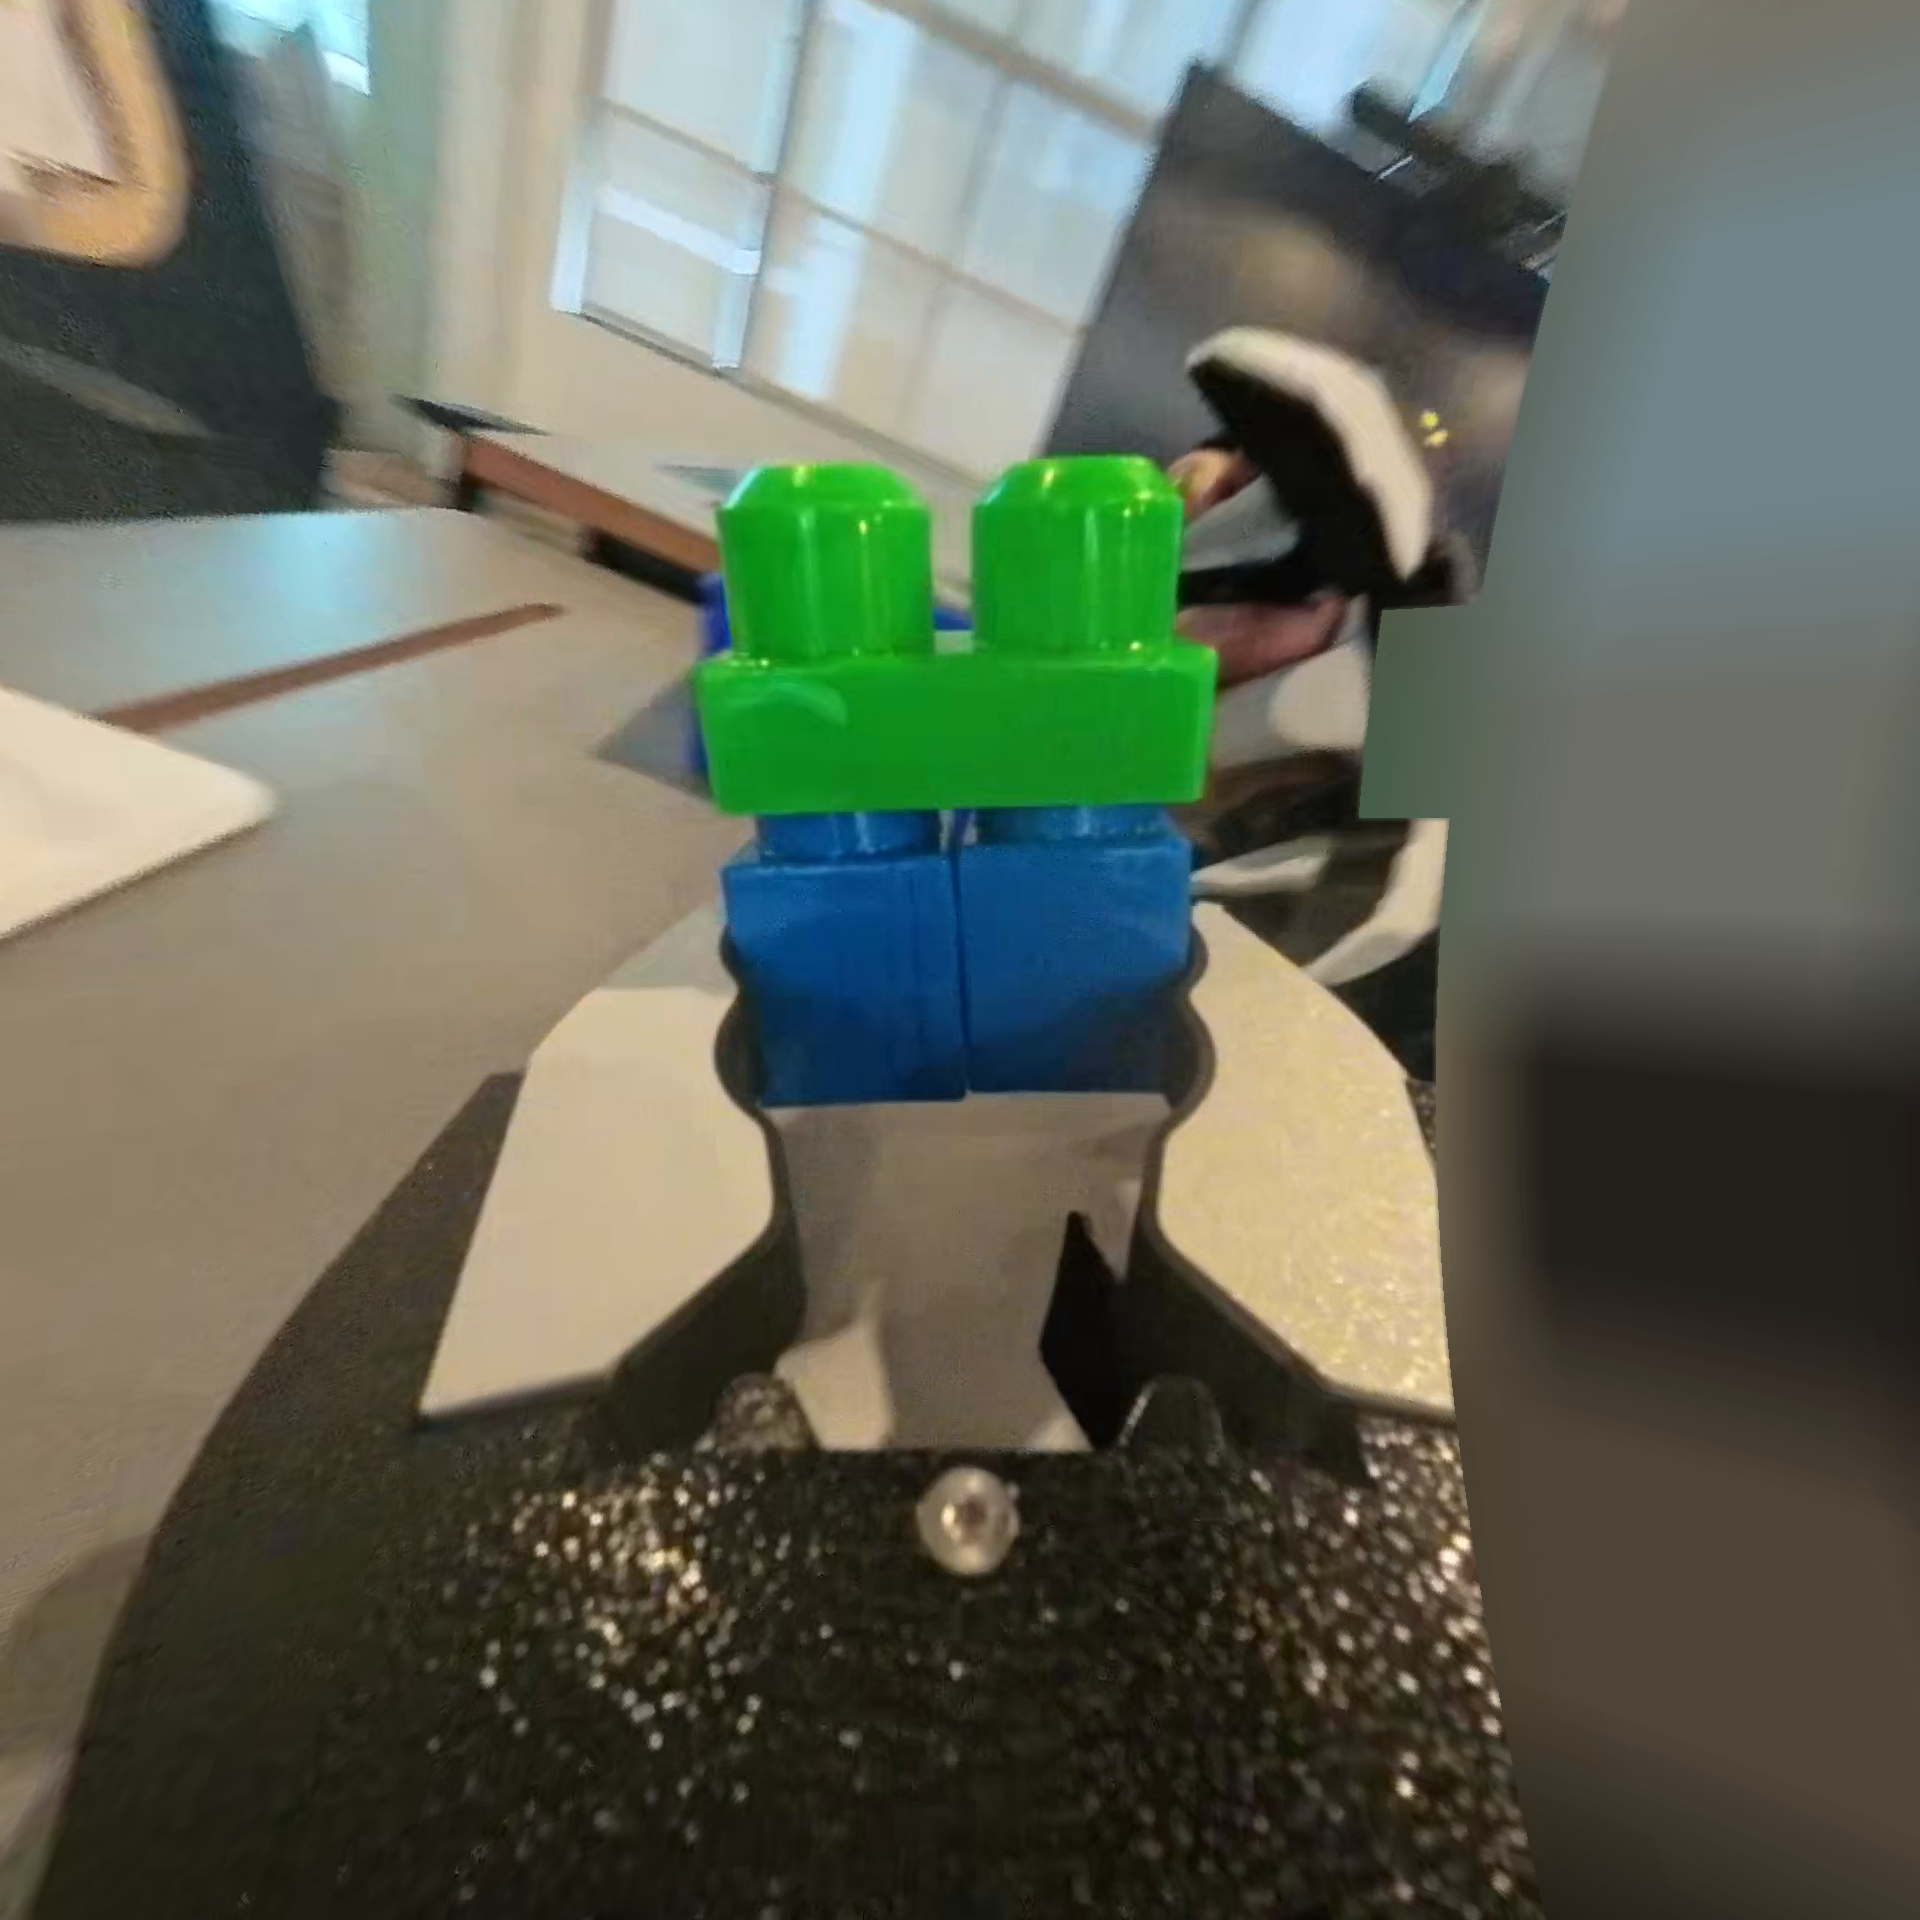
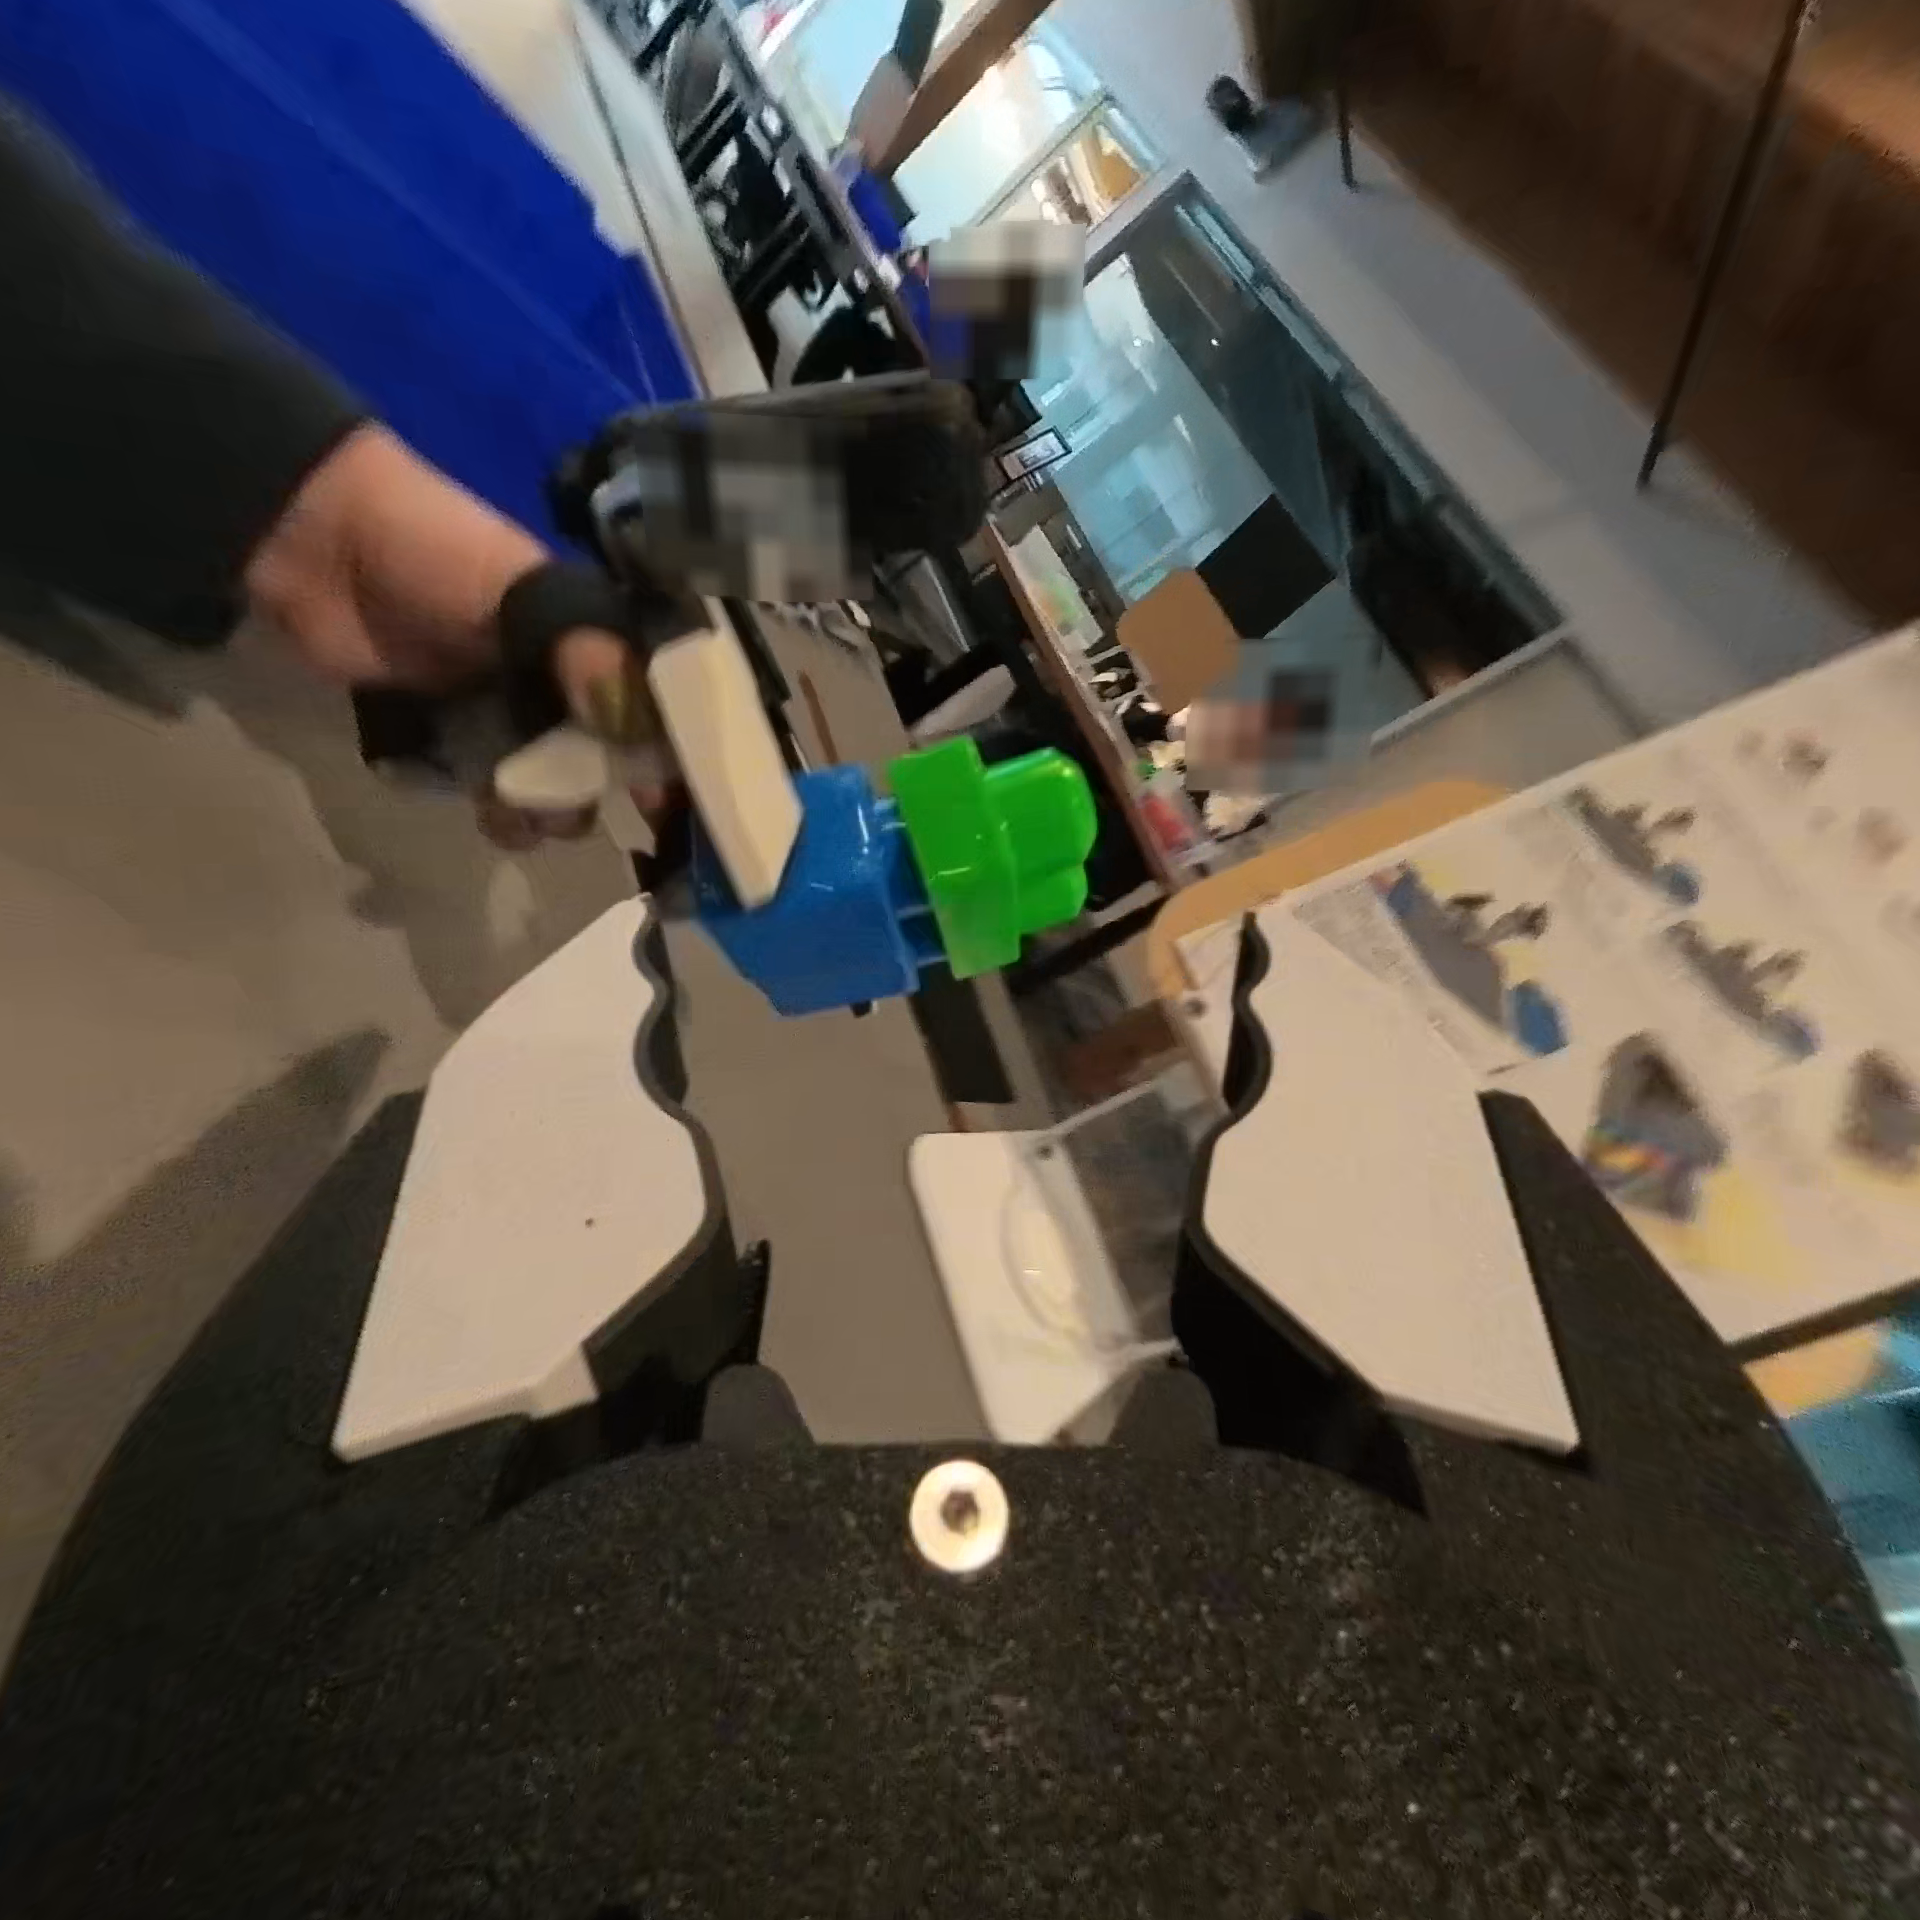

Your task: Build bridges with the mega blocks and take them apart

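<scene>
Your left gripper (image 1: 961,997) clamped the blue blocks (image 1: 956,966) under the green block (image 1: 956,665); your right gripper (image 2: 951,997) stood wide, empty

Green block (image 1: 956,727) atop two blue blocks (image 1: 956,977)

Large multi-pane window (image 1: 831,197), daylit, white frames, on far wall. Pale grey table surface (image 1: 343,831) with one brown stripe (image 1: 332,665) across it. White tray corner (image 1: 104,800) at left edge. Dark panel (image 1: 1299,260) leaning right of window. Low wooden bench (image 1: 582,499) beneath window. Blue cloth-covered surface (image 2: 343,229) at upper left. Glass-fronted cabinet (image 2: 1226,436) mid-room. Wooden panelling (image 2: 1621,260) upper right. Printed picture sheet (image 2: 1662,935) on board, right side.
</scene>
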Motion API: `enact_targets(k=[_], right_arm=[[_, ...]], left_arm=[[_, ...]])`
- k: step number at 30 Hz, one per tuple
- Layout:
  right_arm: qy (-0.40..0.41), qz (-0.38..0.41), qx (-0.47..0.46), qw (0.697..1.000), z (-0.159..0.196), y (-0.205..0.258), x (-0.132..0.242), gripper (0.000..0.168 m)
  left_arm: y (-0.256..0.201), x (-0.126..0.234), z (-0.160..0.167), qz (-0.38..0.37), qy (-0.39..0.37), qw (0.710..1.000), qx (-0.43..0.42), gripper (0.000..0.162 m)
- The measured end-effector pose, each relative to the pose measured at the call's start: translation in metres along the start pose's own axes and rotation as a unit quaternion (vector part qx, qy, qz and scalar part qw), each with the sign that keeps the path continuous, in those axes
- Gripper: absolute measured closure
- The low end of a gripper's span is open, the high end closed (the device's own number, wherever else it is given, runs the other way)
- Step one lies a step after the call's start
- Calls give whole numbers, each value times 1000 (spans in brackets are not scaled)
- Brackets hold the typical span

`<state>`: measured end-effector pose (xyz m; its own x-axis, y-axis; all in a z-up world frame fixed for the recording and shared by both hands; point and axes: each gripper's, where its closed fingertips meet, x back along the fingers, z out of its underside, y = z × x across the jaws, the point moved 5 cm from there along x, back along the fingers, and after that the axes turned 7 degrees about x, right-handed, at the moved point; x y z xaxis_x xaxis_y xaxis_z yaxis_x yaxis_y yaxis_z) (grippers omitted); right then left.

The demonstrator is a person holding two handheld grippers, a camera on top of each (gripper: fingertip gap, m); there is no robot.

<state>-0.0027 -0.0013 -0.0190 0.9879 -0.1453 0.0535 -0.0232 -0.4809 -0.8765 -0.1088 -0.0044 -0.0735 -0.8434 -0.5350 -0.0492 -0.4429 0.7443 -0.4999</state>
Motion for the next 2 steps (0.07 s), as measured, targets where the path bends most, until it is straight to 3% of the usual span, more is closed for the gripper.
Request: enact_targets(k=[2], right_arm=[[0, 4, 66, 998, -7, -2, -1, 59]], left_arm=[[-11, 4, -8, 77, -8, 996, 47, 87]])
